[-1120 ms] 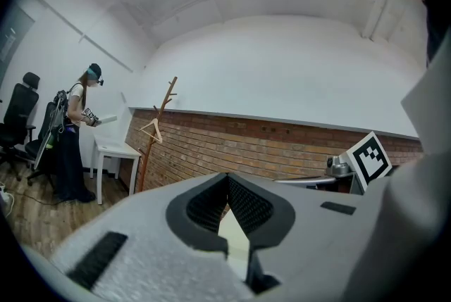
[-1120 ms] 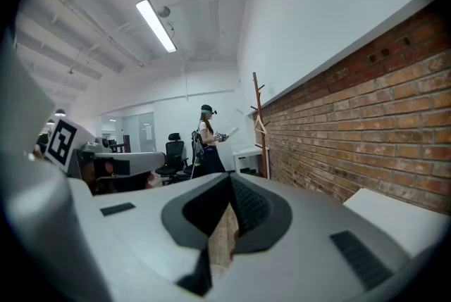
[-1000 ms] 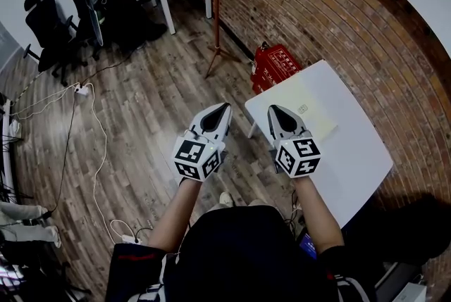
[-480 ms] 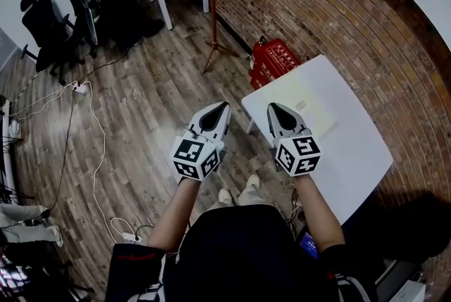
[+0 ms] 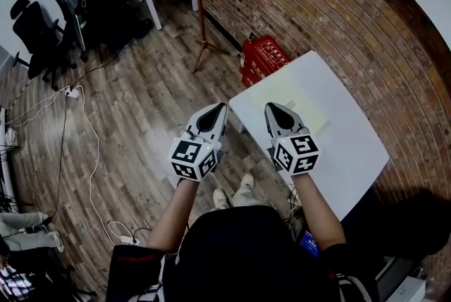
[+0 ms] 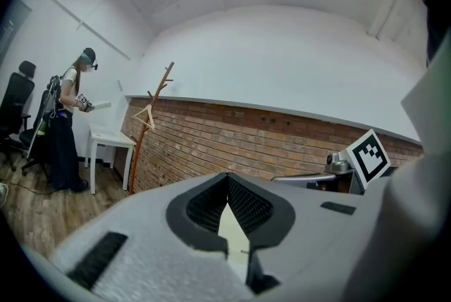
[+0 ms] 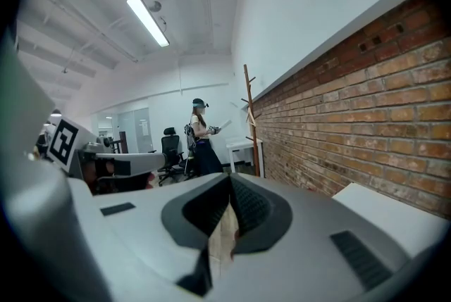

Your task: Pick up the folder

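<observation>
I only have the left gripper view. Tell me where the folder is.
Observer: The head view shows the pale yellow folder lying flat on the white table, in front of the right gripper.
Operator: Give me my left gripper's position.
Observer: The left gripper is over the wood floor, left of the table's edge, not over the folder.
Operator: Report the right jaws.
Observer: The right gripper view shows them shut, with nothing between.

Bright, even light from a ceiling tube (image 7: 148, 20); strong fisheye bending and dark corners throughout.
</observation>
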The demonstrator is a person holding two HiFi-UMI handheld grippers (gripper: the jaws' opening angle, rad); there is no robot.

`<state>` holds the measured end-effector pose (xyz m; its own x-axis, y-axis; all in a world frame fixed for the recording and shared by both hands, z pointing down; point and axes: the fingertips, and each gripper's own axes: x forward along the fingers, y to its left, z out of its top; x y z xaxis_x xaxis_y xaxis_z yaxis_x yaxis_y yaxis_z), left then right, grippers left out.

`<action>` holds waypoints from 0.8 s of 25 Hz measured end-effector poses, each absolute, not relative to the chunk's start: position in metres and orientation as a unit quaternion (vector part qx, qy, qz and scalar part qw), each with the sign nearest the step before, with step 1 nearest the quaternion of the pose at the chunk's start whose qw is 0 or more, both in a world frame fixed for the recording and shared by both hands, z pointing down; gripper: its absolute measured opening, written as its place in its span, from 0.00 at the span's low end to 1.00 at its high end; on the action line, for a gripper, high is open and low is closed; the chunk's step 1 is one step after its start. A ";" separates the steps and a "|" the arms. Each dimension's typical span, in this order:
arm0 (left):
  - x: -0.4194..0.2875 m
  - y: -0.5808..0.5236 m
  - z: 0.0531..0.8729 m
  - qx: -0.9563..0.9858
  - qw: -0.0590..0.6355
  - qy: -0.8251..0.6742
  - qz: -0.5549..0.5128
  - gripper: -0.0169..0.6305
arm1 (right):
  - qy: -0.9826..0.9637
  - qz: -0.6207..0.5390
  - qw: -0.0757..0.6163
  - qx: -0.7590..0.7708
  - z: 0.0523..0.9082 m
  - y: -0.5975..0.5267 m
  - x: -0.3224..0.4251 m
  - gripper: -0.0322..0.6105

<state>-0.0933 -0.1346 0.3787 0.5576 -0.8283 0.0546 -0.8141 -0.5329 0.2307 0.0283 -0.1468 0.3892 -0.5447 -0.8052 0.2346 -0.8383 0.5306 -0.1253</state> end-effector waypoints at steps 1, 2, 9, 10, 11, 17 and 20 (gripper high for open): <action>-0.090 -0.136 0.382 0.875 0.119 -0.468 -0.029 0.05 | -0.871 0.113 0.076 0.472 0.391 -0.149 0.031 0.10; -0.087 -0.138 0.385 0.875 0.123 -0.467 -0.027 0.05 | -0.870 0.115 0.077 0.473 0.393 -0.151 0.033 0.10; -0.069 -0.151 0.403 0.874 0.138 -0.465 -0.020 0.06 | -0.870 0.121 0.083 0.470 0.399 -0.167 0.042 0.10; -0.067 -0.153 0.406 0.874 0.141 -0.466 -0.020 0.05 | -0.871 0.122 0.084 0.469 0.402 -0.169 0.043 0.10; -0.066 -0.155 0.409 0.873 0.143 -0.466 -0.018 0.06 | -0.871 0.124 0.086 0.468 0.404 -0.171 0.044 0.10; -0.056 -0.162 0.421 0.876 0.149 -0.459 -0.009 0.06 | -0.865 0.132 0.092 0.476 0.415 -0.182 0.054 0.10; -0.056 -0.167 0.427 0.874 0.145 -0.463 -0.002 0.06 | -0.862 0.141 0.091 0.479 0.424 -0.187 0.057 0.10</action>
<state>-0.0560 -0.1674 0.4273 0.5716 -0.8099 0.1318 -0.8089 -0.5293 0.2558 0.0570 -0.1874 0.4237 -0.5253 -0.7995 0.2913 -0.8506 0.5021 -0.1557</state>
